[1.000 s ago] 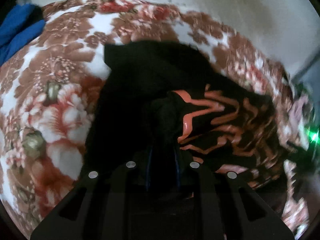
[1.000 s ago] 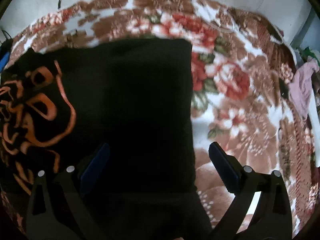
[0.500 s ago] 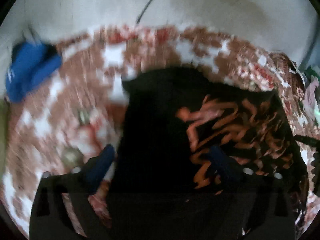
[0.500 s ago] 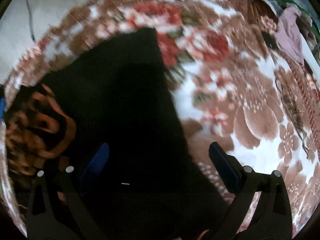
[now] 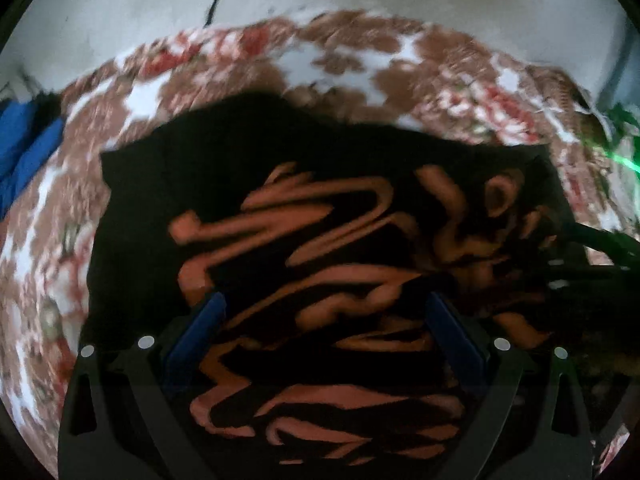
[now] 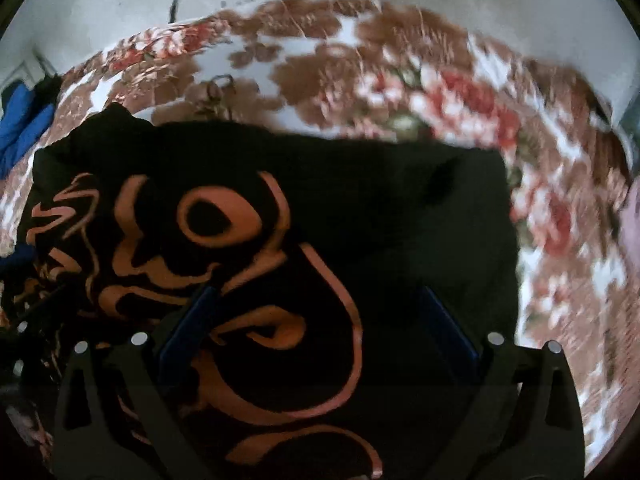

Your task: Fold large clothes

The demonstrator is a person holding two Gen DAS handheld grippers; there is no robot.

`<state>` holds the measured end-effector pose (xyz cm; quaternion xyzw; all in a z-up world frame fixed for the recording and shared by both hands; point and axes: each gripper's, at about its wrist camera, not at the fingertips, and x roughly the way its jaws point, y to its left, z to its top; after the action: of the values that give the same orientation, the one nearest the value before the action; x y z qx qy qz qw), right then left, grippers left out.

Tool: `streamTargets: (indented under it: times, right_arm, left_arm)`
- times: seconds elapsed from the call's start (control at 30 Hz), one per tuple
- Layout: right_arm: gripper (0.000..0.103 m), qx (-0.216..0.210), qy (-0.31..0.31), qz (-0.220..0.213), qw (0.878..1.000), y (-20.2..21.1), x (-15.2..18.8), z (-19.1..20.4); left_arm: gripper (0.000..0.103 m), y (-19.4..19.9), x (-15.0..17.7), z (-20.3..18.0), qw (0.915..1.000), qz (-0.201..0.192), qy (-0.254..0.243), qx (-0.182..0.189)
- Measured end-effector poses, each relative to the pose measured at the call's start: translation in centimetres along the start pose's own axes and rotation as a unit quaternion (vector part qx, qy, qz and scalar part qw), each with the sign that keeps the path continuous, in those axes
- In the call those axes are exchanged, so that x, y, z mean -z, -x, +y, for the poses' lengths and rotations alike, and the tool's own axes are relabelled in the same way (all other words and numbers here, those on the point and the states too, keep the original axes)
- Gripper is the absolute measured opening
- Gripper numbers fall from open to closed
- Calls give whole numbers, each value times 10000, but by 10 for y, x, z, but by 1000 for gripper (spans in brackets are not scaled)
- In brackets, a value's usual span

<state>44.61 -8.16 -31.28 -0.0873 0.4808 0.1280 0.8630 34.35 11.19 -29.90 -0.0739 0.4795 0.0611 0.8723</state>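
Released since earlier, black garment [image 5: 328,240] lies flat; both claws apart; print unreadable

Both wrist views look steeply down from close above the black garment [image 5: 192,208] [image 6: 400,220] on the floral blanket [image 5: 344,60] [image 6: 320,64]. They share its orange print, the blanket beyond it and the pale wall.

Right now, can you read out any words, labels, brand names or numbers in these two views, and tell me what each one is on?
None can be read.
Black garment with orange swirling print: the strokes may be stylised lettering, but they are too distorted and blurred to make out.
Brown, red and white floral blanket: pattern only, no text.
Blue cloth at the left edge: no label visible.
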Motion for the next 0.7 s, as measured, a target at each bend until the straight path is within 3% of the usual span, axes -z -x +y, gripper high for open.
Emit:
streamTargets:
  times: [0.2,0.33,0.47,0.7]
  right_arm:
    - [98,-434,-282,91,9986,0,20,-21]
    - [98,-197,-1,-40,9998,11,23,-20]
    - [98,-24,166,-53,9998,15,29,-28]
    - [98,306,40,77,9995,26,48,-65]
  left_arm:
    - [98,7,19,13,9998,123,-82,135]
    - [98,15,27,13,9985,-7,-505,-207]
    - [98,17,27,19,9987,21,-489,-150]
    - [98,41,32,38,9984,-3,-366,-427]
